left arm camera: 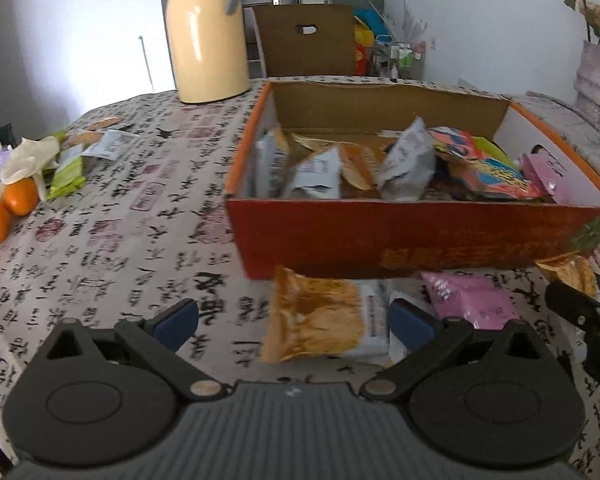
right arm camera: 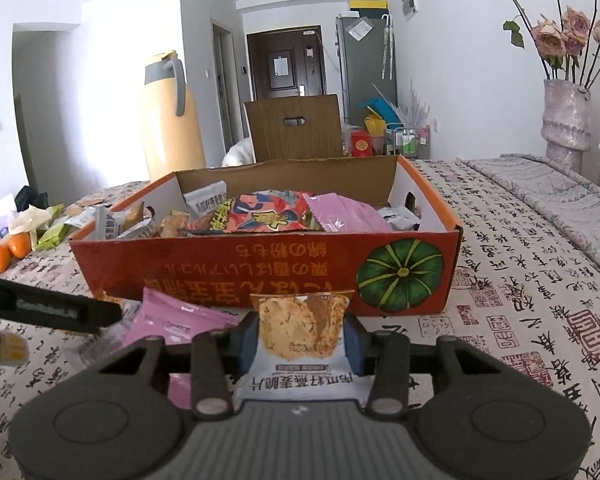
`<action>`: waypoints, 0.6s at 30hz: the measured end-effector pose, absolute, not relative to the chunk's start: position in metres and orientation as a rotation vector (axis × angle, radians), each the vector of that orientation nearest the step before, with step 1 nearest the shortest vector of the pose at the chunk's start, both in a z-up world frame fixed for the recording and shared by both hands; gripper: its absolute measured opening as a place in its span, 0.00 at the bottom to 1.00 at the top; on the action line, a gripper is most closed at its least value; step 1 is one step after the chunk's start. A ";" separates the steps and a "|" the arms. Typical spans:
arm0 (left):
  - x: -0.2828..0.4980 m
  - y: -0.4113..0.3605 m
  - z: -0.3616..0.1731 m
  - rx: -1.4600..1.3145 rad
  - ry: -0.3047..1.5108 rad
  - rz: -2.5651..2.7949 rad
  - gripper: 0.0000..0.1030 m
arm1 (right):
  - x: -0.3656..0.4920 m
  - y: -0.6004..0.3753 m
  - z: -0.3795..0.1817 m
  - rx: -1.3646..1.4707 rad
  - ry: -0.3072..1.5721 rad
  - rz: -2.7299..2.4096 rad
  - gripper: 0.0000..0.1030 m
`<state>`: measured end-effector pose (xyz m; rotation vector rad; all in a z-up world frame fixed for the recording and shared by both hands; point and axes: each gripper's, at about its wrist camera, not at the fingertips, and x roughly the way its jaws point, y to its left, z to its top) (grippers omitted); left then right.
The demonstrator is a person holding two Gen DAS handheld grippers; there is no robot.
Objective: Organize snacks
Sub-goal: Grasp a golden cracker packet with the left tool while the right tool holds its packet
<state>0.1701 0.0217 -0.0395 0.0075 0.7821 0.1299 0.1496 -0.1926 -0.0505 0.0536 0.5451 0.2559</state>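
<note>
1. Right tool (right arm camera: pixel 300 338): pinching an oat-crisp packet (right arm camera: pixel 298 332), blue pads pressed on both side edges. The packet stands upright between them, just in front of the box's near wall.
2. Left tool (left arm camera: pixel 294 320): spread wide, nothing gripped. An orange-and-white snack packet (left arm camera: pixel 320 320) lies flat on the worktop (left arm camera: pixel 120 240) between the fingers; the right pad sits just beside its edge, the left pad is well apart from it.
3. Red cardboard box (right arm camera: pixel 260 272) (green pumpkin print on the near wall, text upside down) is open-topped, on the worktop. Inside: grey-white packets (left arm camera: pixel 408 160) on the left and middle, a red-orange patterned bag (right arm camera: pixel 266 210), pink packets (right arm camera: pixel 348 212) toward the right.
4. Loose outside the box: a pink packet (left arm camera: pixel 472 300) on the worktop just in front of the near wall, between the two tools. In the left wrist view another orange packet (left arm camera: pixel 572 272) shows at the box's right corner, partly hidden by the right tool's arm.
5. Far left of the worktop: two oranges (left arm camera: pixel 8 208), a green wrapper (left arm camera: pixel 68 176) and a few small packets (left arm camera: pixel 108 140) (blurred).
6. Behind the box: cream thermos jug (left arm camera: pixel 206 36), brown chair back (left arm camera: pixel 306 40). Vase with dried roses (right arm camera: pixel 566 120) at the right.
</note>
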 end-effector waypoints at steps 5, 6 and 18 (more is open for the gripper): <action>0.177 0.013 -0.046 0.015 0.806 0.136 1.00 | 0.150 -0.194 -0.052 0.065 0.546 0.262 0.42; 0.178 0.013 -0.048 0.014 0.812 0.139 1.00 | 0.150 -0.194 -0.052 0.065 0.544 0.264 0.42; 0.181 0.017 -0.053 -0.011 0.820 0.136 0.82 | 0.147 -0.194 -0.051 0.072 0.532 0.278 0.42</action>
